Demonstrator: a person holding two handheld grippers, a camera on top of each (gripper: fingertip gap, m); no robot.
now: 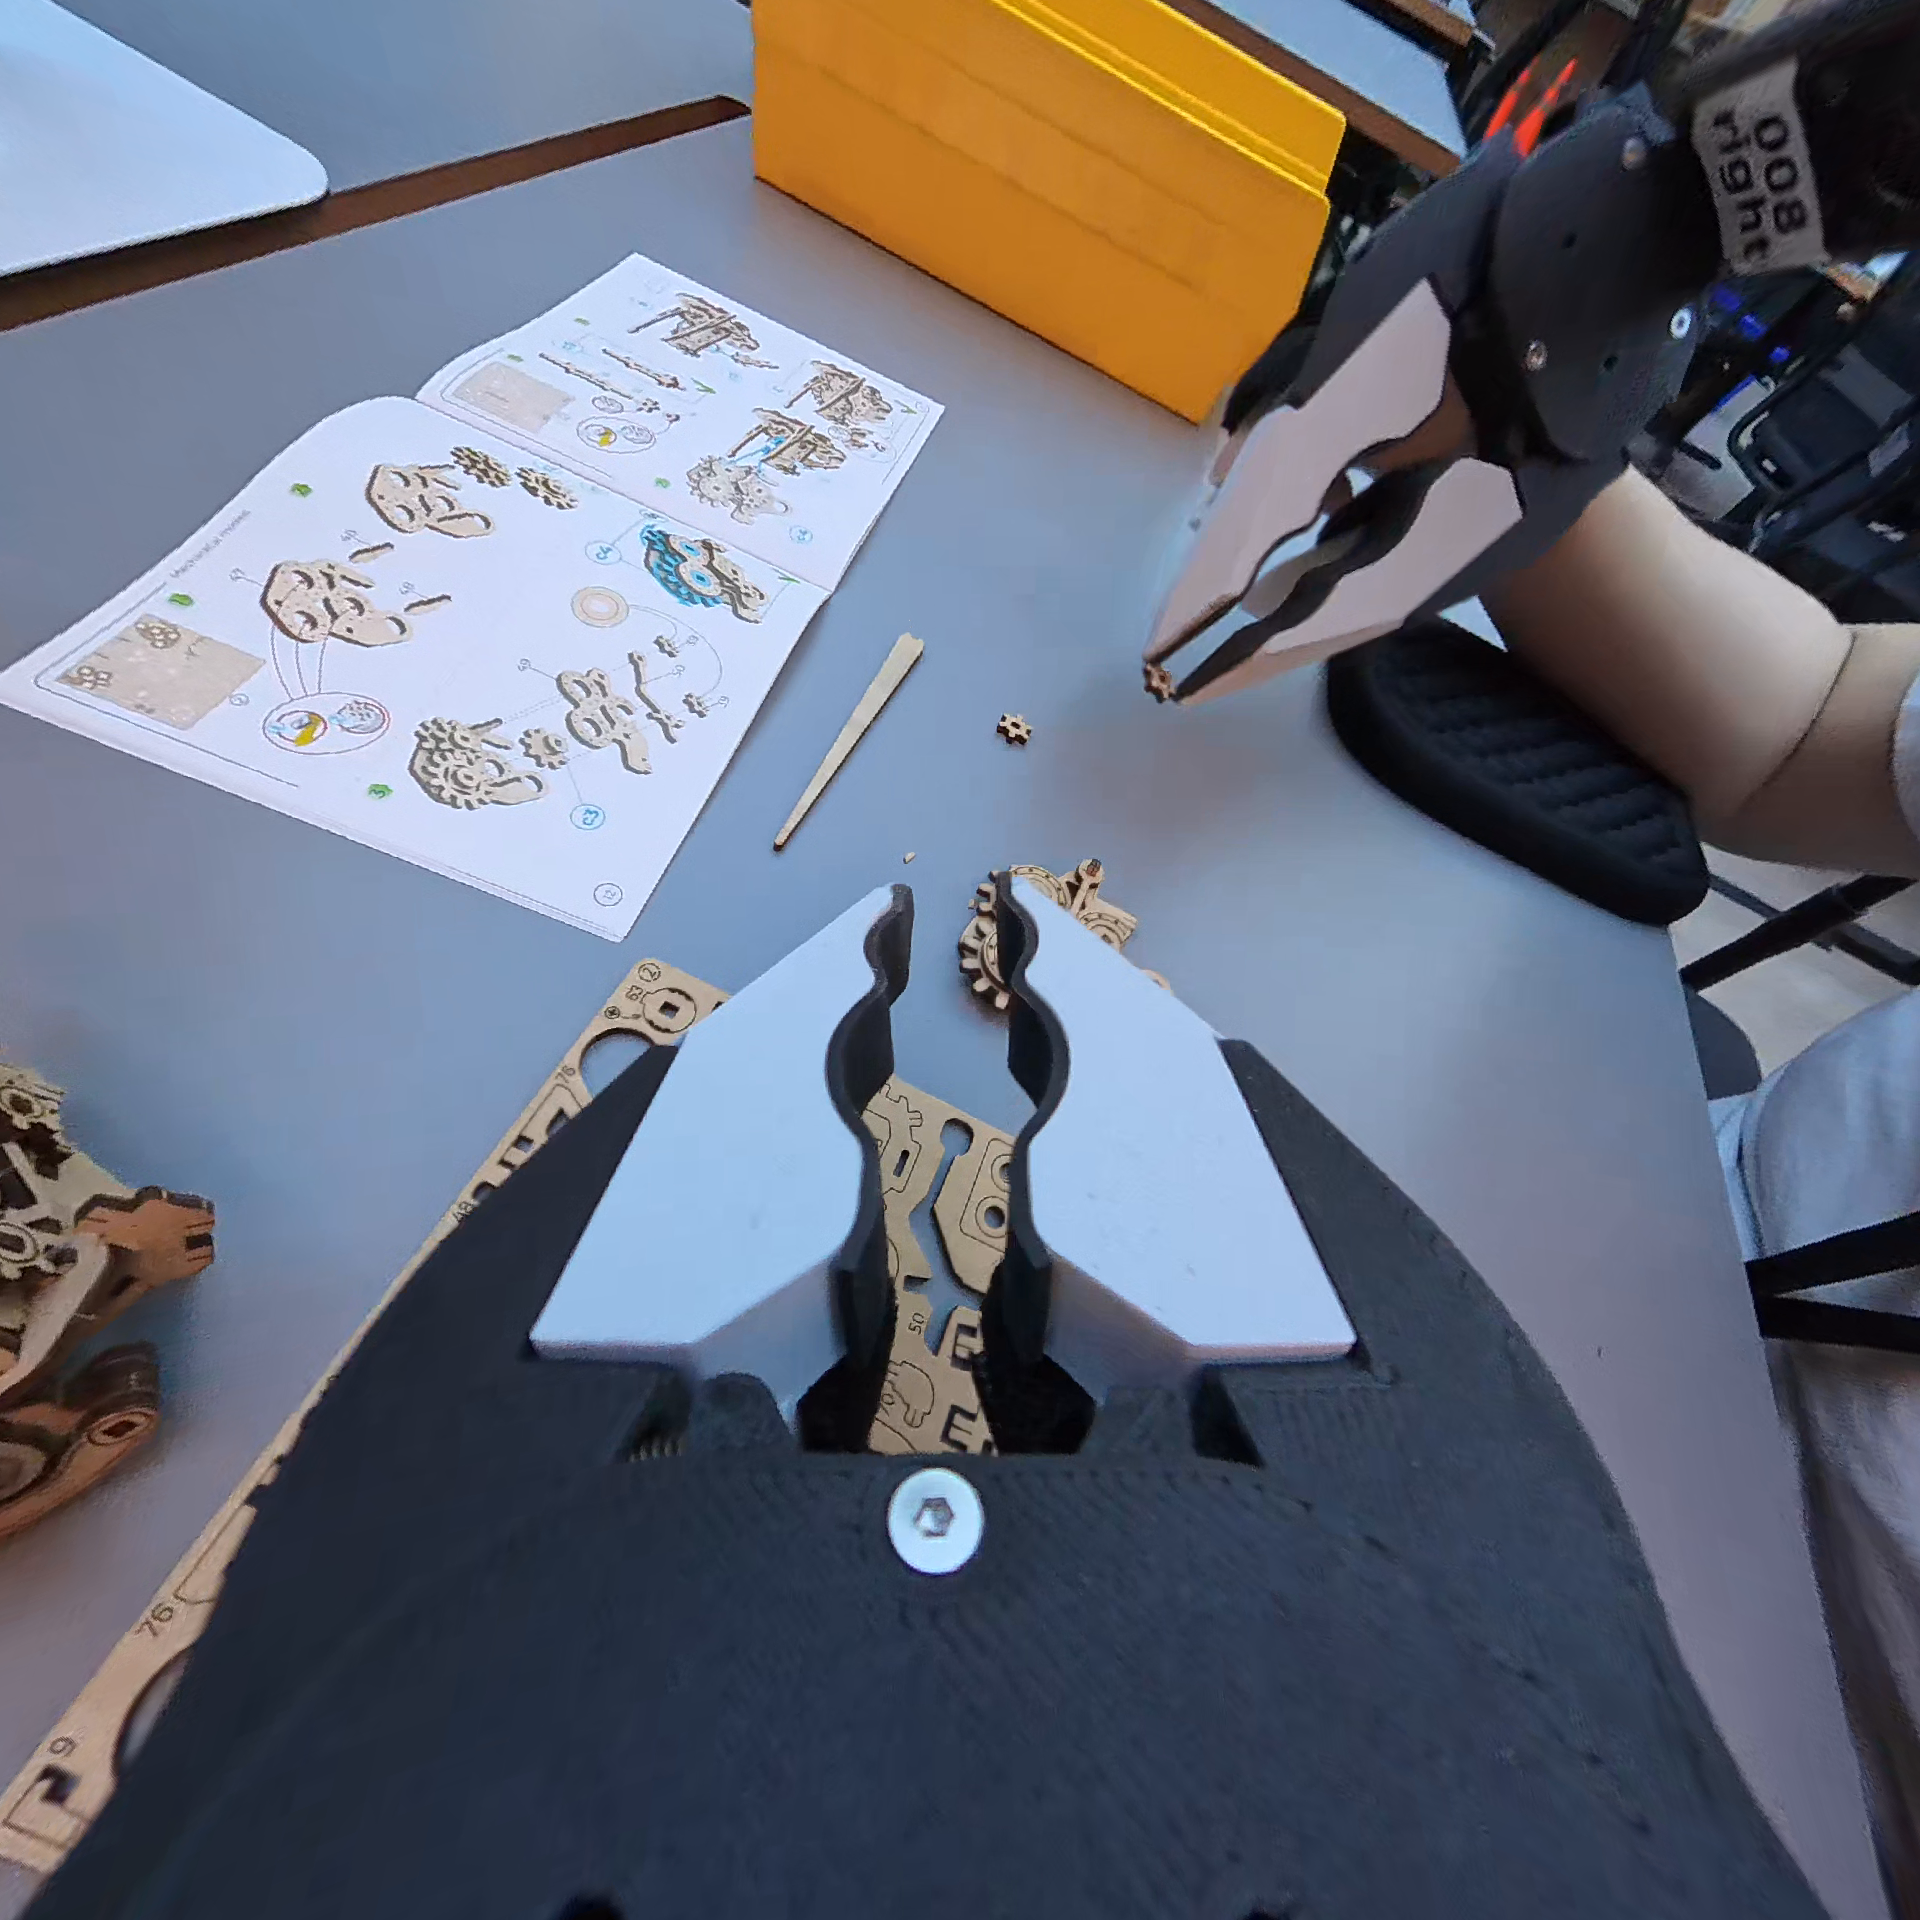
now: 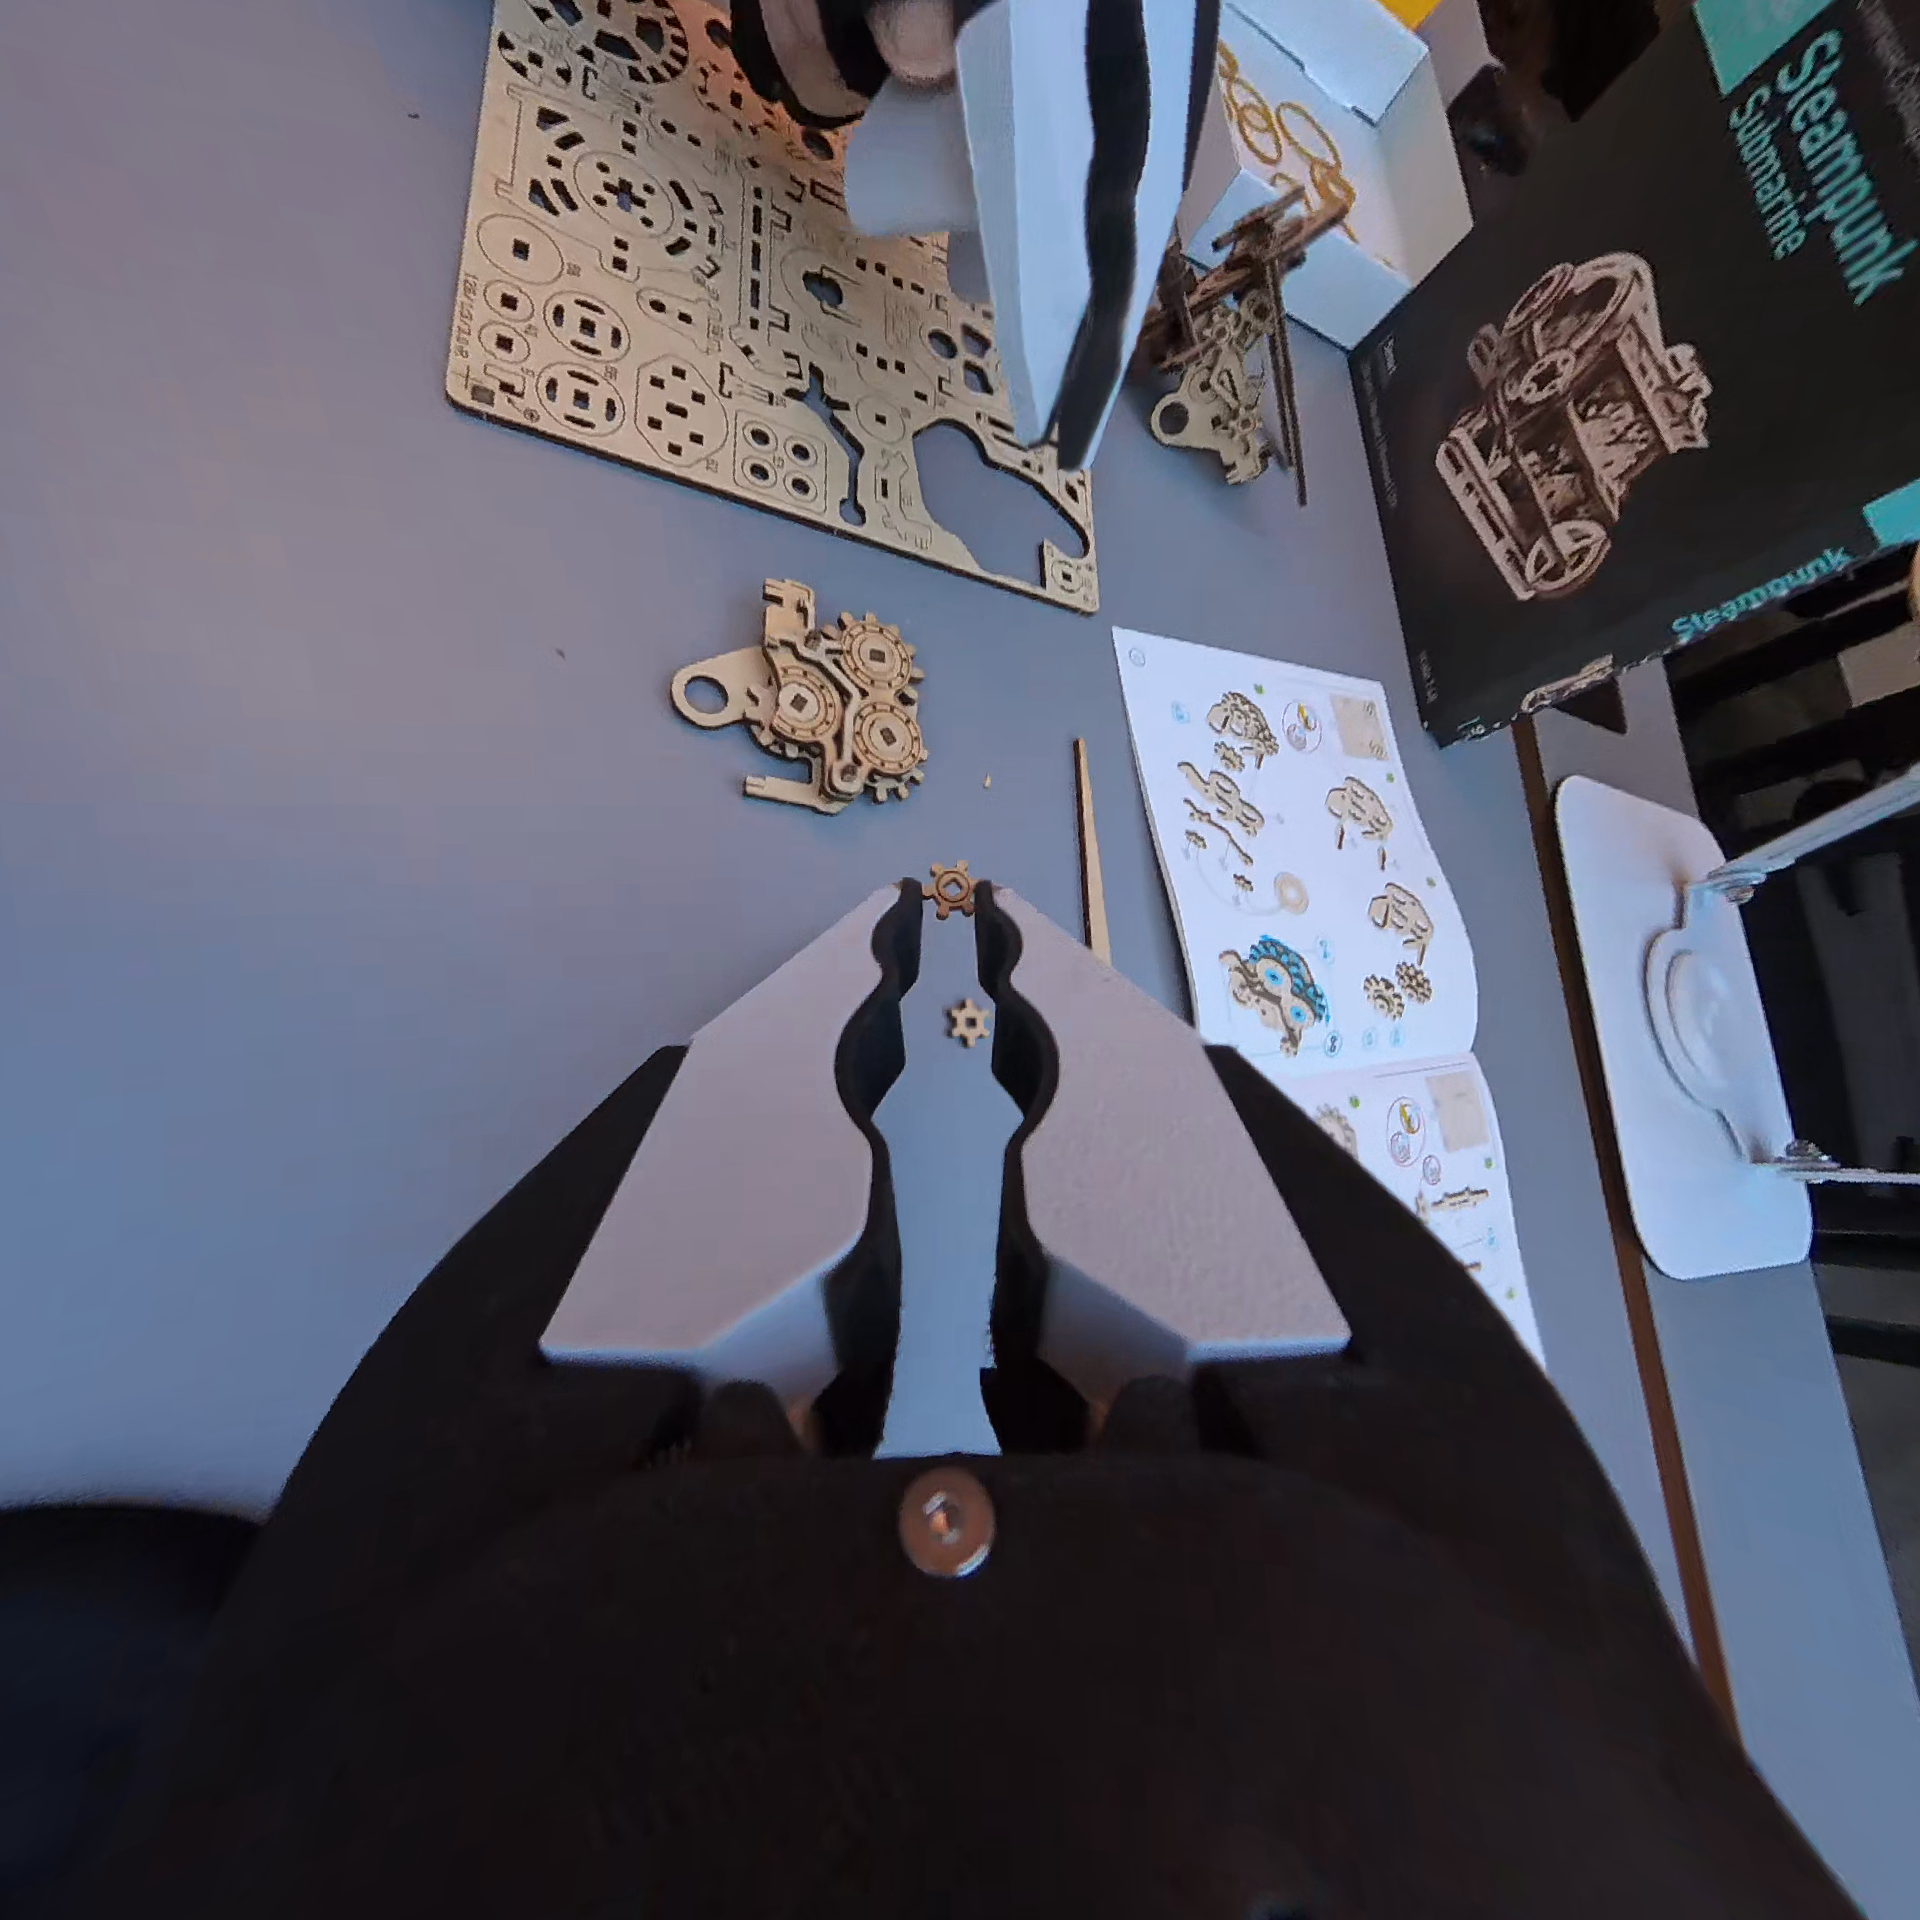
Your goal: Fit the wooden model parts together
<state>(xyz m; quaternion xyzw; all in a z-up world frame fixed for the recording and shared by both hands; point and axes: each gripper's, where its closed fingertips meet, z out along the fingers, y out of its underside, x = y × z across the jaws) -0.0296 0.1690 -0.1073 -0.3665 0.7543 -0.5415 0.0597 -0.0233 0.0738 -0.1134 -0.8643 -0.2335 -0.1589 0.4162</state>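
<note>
Tiny cog (image 2: 950,890) clamped at tips of right claw (image 2: 948,894): light, brittle, easily dropped. Left claw (image 1: 954,902) apart, empty, over gear plate (image 2: 805,707). Plate best gripped by flat edge.

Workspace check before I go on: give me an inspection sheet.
Surface: grey table, small wood crumbs.
Job's things: tiny gear in right gripper; second tiny gear loose; gear assembly; parts sheet; wooden stick; larger sub-assembly.
Clutter: manual, kit box, yellow box.
Grippers: right gripper shut on tiny gear; left gripper open, empty, over the parts sheet.
Cables: nothing seen.
Surroundings: neighbouring desk, chair armrest.
</note>
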